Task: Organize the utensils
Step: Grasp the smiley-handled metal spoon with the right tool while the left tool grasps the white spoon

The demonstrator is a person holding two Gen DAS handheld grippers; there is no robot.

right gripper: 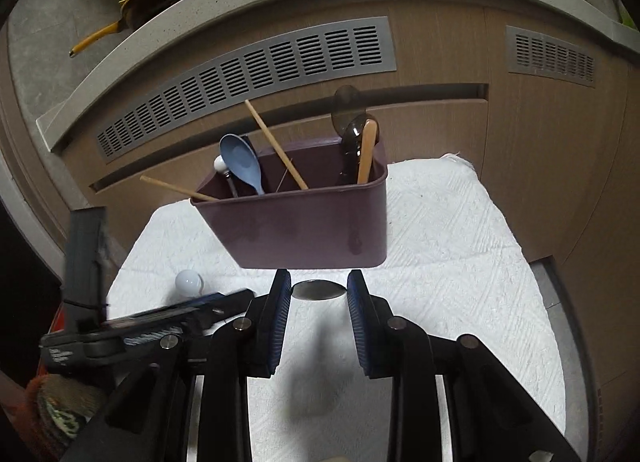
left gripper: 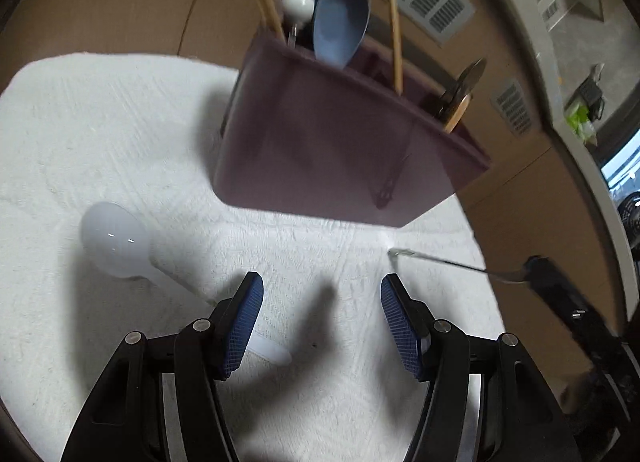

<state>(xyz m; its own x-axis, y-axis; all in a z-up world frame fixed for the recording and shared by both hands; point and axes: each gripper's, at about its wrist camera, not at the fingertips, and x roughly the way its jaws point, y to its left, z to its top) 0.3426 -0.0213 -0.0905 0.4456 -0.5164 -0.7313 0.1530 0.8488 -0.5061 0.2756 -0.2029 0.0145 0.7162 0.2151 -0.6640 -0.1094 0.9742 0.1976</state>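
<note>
From the left wrist camera, the picture is smeared with motion and I cannot make out fine detail. My left gripper (left gripper: 322, 294) stands wide, nothing between its blue pads (left gripper: 244, 322), above the white towel (left gripper: 100, 134). A white spoon (left gripper: 116, 238) lies on the towel to the left, bowl away from me, its handle running toward me and passing behind the left finger, so part of it is hidden. At the right, a metal spoon (left gripper: 440, 260) is carried by my right gripper (left gripper: 536, 266), which is cut off at the frame edge; the spoon's long axis runs roughly level across the picture. Beyond stands the purple bin (left gripper: 320, 150), holding a blue spoon (left gripper: 340, 22), two wooden sticks (left gripper: 396, 34), a white knob-ended thing I cannot identify, and a dark and a wooden handle at its right end.

From the right wrist camera, my right gripper (right gripper: 319, 290) is narrowed on the metal spoon (right gripper: 319, 290), its pads pressing the bowl seen edge-on; the handle is hidden below the fingers. The bin (right gripper: 304, 230) sits just beyond on the towel (right gripper: 460, 242), the blue spoon (right gripper: 242, 162) upright in its left part, the sticks (right gripper: 276, 146) leaning left. The left gripper (right gripper: 160, 326) shows blurred at the left, the white spoon (right gripper: 189, 282) beside it.
</note>
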